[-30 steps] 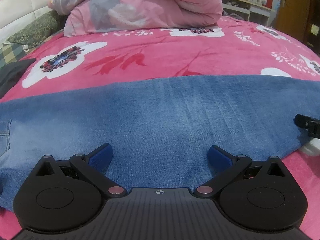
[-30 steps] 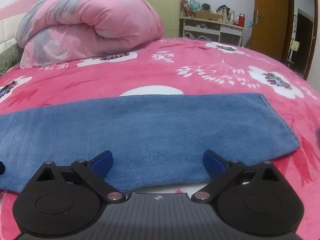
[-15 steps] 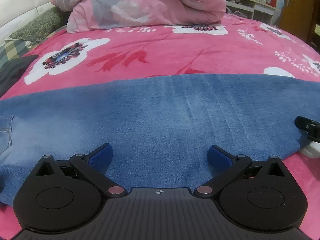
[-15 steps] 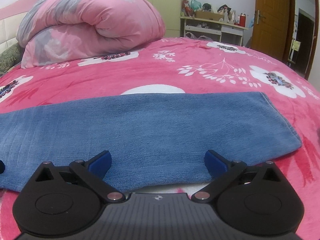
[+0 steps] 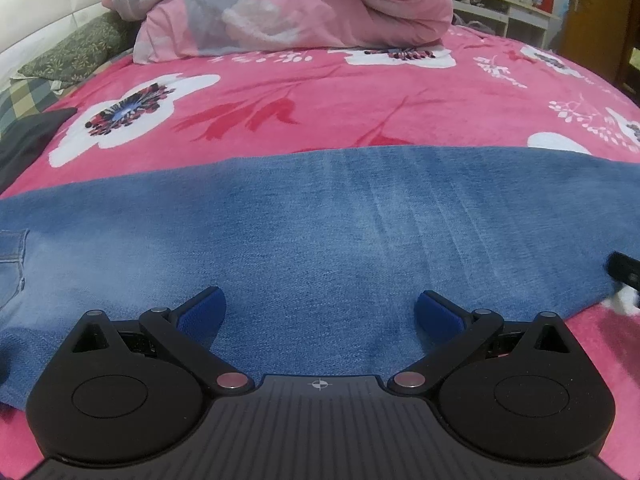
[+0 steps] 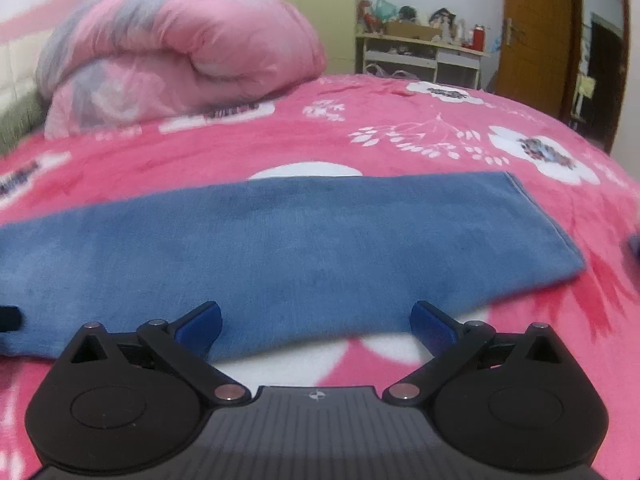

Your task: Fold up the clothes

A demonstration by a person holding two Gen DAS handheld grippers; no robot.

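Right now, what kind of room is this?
Almost certainly a home bedroom: jeans lie on a bed with a pink floral blanket, a rolled duvet behind, and a cluttered shelf by a wooden door.

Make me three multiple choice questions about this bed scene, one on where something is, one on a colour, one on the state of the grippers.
1. Where do the jeans lie?
A. flat on the pink floral blanket
B. on the shelf
C. on the rolled duvet

2. What colour are the gripper pads?
A. red
B. blue
C. white

3. How do the left gripper and right gripper stand?
A. both shut on denim
B. one open, one shut
C. both open, holding nothing

Answers: 1 A, denim spreads across the blanket; 2 B, pads show blue; 3 C, jaws stand wide apart in both views.
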